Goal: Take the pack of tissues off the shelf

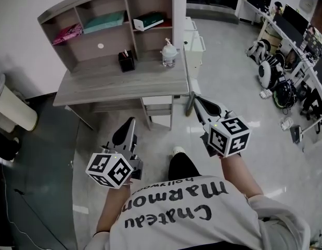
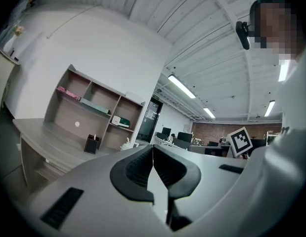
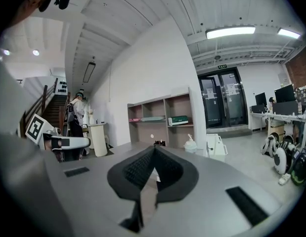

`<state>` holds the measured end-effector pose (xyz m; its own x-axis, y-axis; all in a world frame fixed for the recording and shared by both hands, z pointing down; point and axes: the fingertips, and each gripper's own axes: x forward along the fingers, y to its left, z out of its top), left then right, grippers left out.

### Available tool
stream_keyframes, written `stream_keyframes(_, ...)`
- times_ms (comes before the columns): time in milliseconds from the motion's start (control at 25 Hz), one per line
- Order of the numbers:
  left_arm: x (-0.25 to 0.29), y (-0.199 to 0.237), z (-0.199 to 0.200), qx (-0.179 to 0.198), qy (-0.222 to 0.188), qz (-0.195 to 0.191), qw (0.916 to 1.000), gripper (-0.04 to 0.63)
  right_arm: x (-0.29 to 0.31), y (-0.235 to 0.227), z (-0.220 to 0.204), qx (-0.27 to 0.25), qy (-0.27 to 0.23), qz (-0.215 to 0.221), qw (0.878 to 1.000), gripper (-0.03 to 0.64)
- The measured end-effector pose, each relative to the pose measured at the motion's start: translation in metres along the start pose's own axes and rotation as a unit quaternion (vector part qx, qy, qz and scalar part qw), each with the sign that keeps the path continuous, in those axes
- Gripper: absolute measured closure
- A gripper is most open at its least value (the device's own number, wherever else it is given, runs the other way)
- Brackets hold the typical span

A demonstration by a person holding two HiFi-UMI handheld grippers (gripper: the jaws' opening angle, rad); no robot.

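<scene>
— What are the two hand-held grippers holding?

— Nothing. The left hand-held gripper (image 1: 130, 122) has its jaws pressed right together; in its own view (image 2: 153, 154) the dark pads meet along one line with nothing caught between them. The right hand-held gripper (image 1: 194, 102) looks the same: its pads (image 3: 165, 169) touch at the tips, and there is only a thin sliver of gap lower down, with nothing in it.

— Are they touching anything?

— No. The person holds both out in front, over the floor, roughly level and aimed at the counter (image 1: 114, 82). The right one reaches nearer to the counter's front corner, while the left hangs further back. Neither meets the counter or the shelf (image 1: 77, 4).

— And where is the pack of tissues?

— As far as I can tell, it is the soft teal pack of tissues (image 1: 103, 21), lying flat in the middle upper compartment of the shelf. It is well apart from both grippers, and the right gripper view shows it there too (image 3: 153, 118).

— What is beside it?

— There is a pink packet (image 1: 67, 33) in the compartment to its left and a white-and-green box (image 3: 178, 120) in the one to its right. Below, on the counter, stand a black pen holder (image 1: 126, 61) and, near the right end, a clear pump bottle (image 1: 169, 53).
</scene>
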<state>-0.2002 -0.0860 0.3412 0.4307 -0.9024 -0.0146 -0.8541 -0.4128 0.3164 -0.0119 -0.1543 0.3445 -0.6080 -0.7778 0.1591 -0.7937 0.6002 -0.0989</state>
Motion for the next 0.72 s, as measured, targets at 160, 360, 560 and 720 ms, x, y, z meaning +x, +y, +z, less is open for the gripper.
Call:
stream_keyframes(160,0.021,0.01,0.003,0.004,0.003,0.001,1.0,0.577,0.025,-0.011,0.0,0.0,0.004,0.01,1.0,0.609)
stream_keyframes(360,0.054,0.029,0.012,0.008,0.006,0.016,0.9998,0.577,0.06,-0.034,0.013,0.006,-0.002,0.022,1.0,0.609)
stream_keyframes(560,0.096,0.044,0.033,0.025,0.003,0.022,0.9994,0.577,0.104,-0.06,0.037,0.008,-0.013,0.036,0.999,0.609)
stream_keyframes(720,0.125,0.062,0.055,0.032,-0.016,0.043,0.9984,0.577,0.141,-0.08,0.062,-0.002,-0.024,0.052,0.998,0.609)
